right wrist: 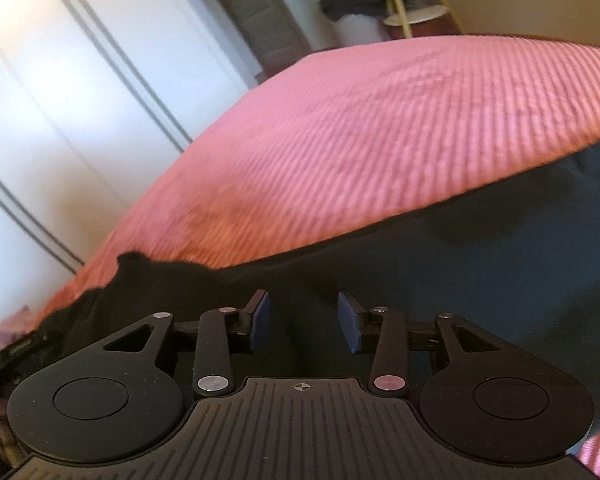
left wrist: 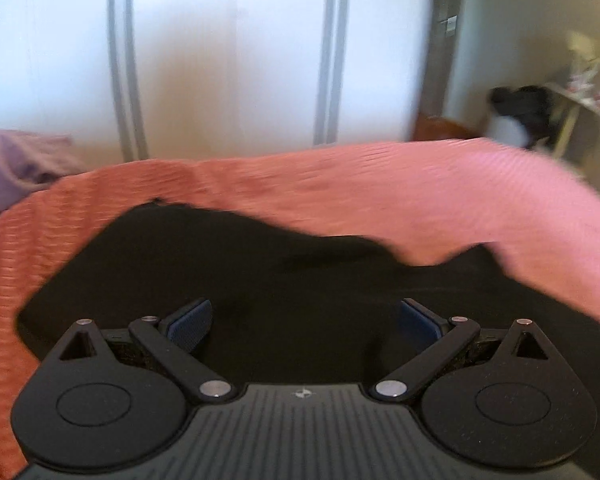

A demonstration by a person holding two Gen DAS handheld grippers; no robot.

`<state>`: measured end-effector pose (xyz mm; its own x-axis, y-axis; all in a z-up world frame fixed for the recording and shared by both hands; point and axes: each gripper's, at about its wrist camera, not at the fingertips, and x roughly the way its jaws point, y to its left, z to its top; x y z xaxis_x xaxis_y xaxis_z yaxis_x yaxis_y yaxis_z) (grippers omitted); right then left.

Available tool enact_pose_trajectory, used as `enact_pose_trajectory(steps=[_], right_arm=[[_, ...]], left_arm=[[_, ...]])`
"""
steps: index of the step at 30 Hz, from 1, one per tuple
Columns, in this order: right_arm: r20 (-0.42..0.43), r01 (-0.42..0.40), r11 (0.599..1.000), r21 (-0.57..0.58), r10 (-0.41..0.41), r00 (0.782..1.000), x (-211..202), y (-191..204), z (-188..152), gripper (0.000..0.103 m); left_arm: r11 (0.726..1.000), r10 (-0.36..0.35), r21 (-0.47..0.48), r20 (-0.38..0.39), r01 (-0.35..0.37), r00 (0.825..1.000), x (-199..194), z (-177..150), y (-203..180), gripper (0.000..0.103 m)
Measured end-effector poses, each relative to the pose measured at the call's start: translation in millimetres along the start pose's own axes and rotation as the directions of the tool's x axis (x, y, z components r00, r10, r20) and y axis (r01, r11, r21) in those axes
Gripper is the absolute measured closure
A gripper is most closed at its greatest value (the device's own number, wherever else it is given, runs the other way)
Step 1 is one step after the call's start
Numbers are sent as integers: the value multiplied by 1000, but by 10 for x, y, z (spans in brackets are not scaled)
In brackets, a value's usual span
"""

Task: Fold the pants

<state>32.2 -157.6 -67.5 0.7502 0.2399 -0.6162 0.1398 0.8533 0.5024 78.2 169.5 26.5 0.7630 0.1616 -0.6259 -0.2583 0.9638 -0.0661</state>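
- The black pants (left wrist: 228,280) lie spread on a bed covered by a pink ribbed bedspread (left wrist: 340,188), filling the near part of both wrist views.
- The left tongs (left wrist: 305,318) stand wide apart just above the dark cloth, with nothing between the blue pads (left wrist: 190,320).
- The right tongs (right wrist: 303,320) are parted more narrowly, also over the pants (right wrist: 460,272), gripping nothing; whether they touch the fabric is unclear.
- Both views are motion-blurred.
- Behind the bed stand white wardrobe doors (left wrist: 228,60); a purple pillow (left wrist: 16,160) sits at the left edge, and dark clothing hangs over a white bin (right wrist: 354,4) in the far corner.
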Motion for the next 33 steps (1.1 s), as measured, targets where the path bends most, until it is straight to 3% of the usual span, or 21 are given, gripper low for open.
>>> enact_pose_trajectory(steps=[4,6,9,11,12,14,16,18,20,25,27,30,33], right_arm=[[5,23,999,25,-24,1000,85,-156,34,66],[-7,15,999,30,-15,1000,167,-177,12,68],[-17,34,995,-97,-36,999,303,-53,-37,73],[-9,82,981,-176,-85,996,418,-30,-83,86],[4,82,978,-193,-83,997,459,-60,-90,88],[32,83,979,-186,-78,996,492,-152,-51,103],[27,25,994,-103,-22,999,517,-335,23,103],[25,-23,999,-42,24,999,535,-476,50,103],[29,-57,998,-25,57,998,551,-559,59,103],[7,-176,973,149,177,984,510,-898,124,103],[-13,-161,958,236,168,986,396,-1000,148,103],[-5,-71,947,312,76,997,4,-1286,157,99],[82,-41,916,399,9,997,-407,-1820,143,98]], left_arm=[[987,-160,23,-38,161,986,-51,-120,-639,4],[978,-192,60,-81,198,978,-21,-202,-986,4],[951,-276,115,-97,286,956,-23,-345,-1450,4],[926,-317,189,-74,326,945,-37,-430,-1774,4],[917,-319,226,-73,327,945,-22,-473,-1928,4],[906,-304,272,-121,326,945,156,-565,-2163,4],[916,-248,284,-155,284,956,381,-667,-2294,4],[906,-248,341,-54,252,967,418,-812,-2364,4],[900,-263,360,2,245,965,421,-893,-2367,4],[904,-290,330,3,273,957,363,-875,-2374,4],[904,-281,331,-13,270,960,314,-851,-2361,4],[908,-273,319,-46,273,961,163,-908,-2277,4],[921,-258,284,-69,267,964,17,-1005,-2176,4]])
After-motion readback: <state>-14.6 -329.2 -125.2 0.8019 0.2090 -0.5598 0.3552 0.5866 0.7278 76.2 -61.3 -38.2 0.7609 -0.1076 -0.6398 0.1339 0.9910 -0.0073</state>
